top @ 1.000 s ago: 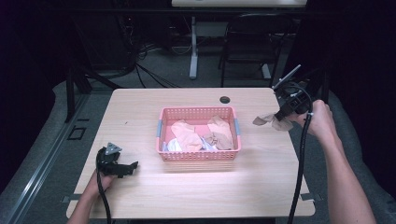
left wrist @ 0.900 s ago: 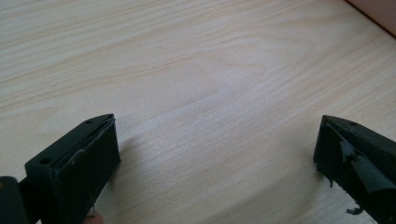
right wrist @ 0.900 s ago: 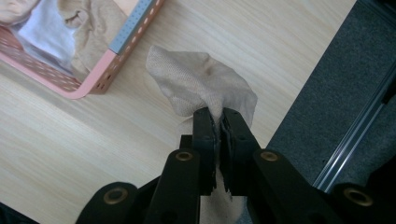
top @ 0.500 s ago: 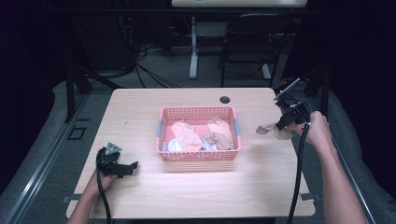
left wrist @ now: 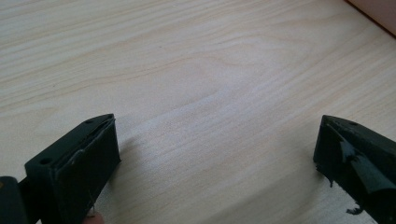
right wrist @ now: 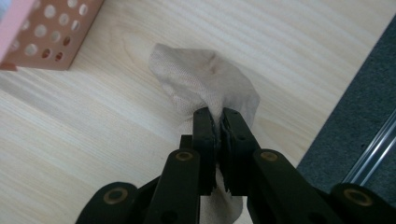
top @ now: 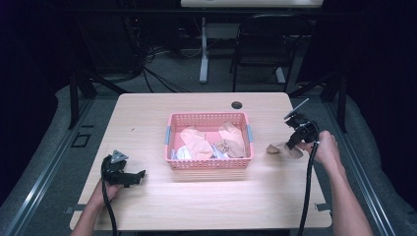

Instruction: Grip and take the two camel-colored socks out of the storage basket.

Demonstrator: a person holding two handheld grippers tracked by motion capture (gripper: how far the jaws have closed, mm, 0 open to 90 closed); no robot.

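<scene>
My right gripper [top: 293,142] [right wrist: 218,116] is shut on a beige sock [right wrist: 205,81], whose free end rests on the table right of the basket; from above the sock [top: 281,148] lies near the right table edge. A pink perforated basket [top: 206,119] in the table's middle holds several pale and peach garments [top: 196,142]. At the front left my left gripper [top: 140,175] [left wrist: 215,149] lies low over bare wood, its jaws wide apart with nothing between them.
A wooden table [top: 206,196] carries everything, with a dark cable hole [top: 237,104] near its far edge. The basket corner [right wrist: 51,32] appears at the upper left of the right gripper view. Grey floor [right wrist: 369,102] lies just past the table's right edge. A chair [top: 265,44] stands behind.
My right hand has come down toward the table with the sock, whose lower end now touches the wood. The left hand has stayed in place.
</scene>
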